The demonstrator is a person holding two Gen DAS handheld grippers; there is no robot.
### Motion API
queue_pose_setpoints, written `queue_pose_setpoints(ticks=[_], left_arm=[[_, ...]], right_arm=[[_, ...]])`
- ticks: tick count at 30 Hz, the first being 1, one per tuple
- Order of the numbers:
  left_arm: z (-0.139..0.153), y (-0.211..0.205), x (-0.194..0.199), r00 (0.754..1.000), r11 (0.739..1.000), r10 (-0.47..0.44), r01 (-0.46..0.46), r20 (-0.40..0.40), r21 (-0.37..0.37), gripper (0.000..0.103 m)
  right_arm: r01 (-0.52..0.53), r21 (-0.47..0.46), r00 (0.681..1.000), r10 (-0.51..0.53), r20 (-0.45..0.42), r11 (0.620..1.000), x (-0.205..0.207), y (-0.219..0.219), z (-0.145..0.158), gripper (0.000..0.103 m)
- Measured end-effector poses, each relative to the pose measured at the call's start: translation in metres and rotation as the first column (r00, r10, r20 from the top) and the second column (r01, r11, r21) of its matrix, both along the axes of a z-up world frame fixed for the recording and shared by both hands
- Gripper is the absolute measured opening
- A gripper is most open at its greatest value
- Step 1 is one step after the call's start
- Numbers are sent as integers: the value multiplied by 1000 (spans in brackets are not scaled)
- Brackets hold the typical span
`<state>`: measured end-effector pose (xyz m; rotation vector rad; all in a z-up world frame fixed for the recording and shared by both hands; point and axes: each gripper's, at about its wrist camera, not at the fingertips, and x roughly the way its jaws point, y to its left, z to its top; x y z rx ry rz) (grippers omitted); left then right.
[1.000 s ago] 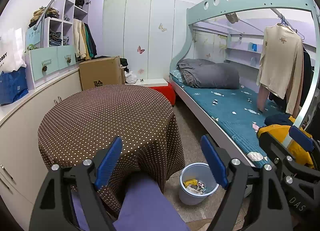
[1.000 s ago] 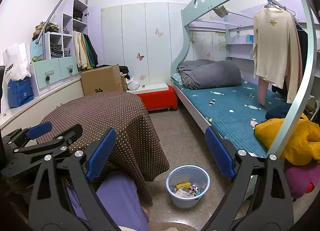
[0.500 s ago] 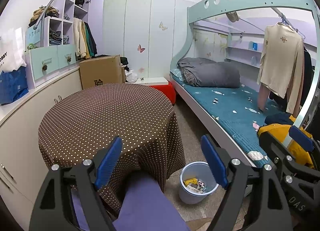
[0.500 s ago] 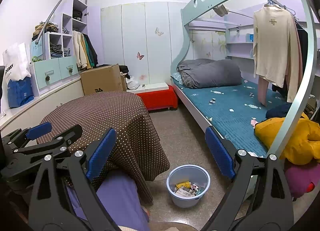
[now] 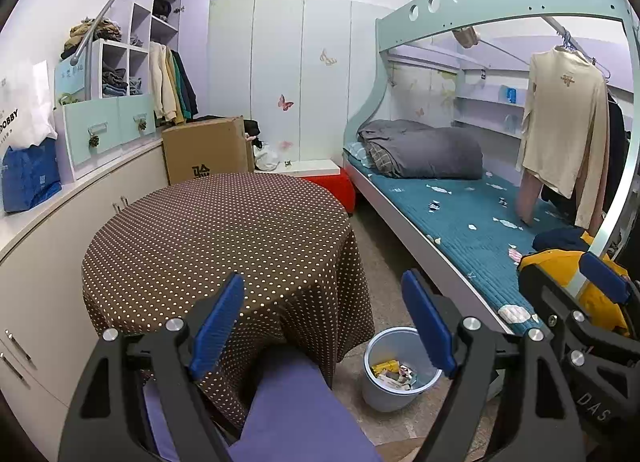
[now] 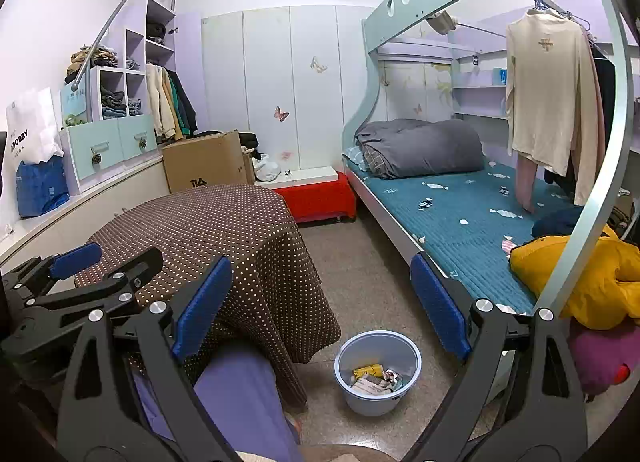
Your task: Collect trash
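Nothing moved since before: left gripper (image 5: 322, 322) and right gripper (image 6: 320, 302) fingers wide apart, empty.

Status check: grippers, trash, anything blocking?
Left gripper open, empty. Right gripper open, empty. Trash sits in the bin on the floor. Dotted tablecloth hangs beside bin; nothing blocking.

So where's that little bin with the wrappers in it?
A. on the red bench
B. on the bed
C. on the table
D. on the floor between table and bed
D: the bin stands on the floor, beside the table and near the edge of the bed.
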<state>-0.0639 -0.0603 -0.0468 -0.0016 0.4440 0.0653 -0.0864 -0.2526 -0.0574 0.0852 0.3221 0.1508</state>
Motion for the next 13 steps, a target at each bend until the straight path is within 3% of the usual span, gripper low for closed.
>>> queue_pose_setpoints(ticks=[13], left_arm=[[-3, 0, 3, 1000, 1000, 0, 0, -20, 3, 80]], right_arm=[[-1, 2, 1000, 1, -11, 1000, 3, 4, -3, 90]])
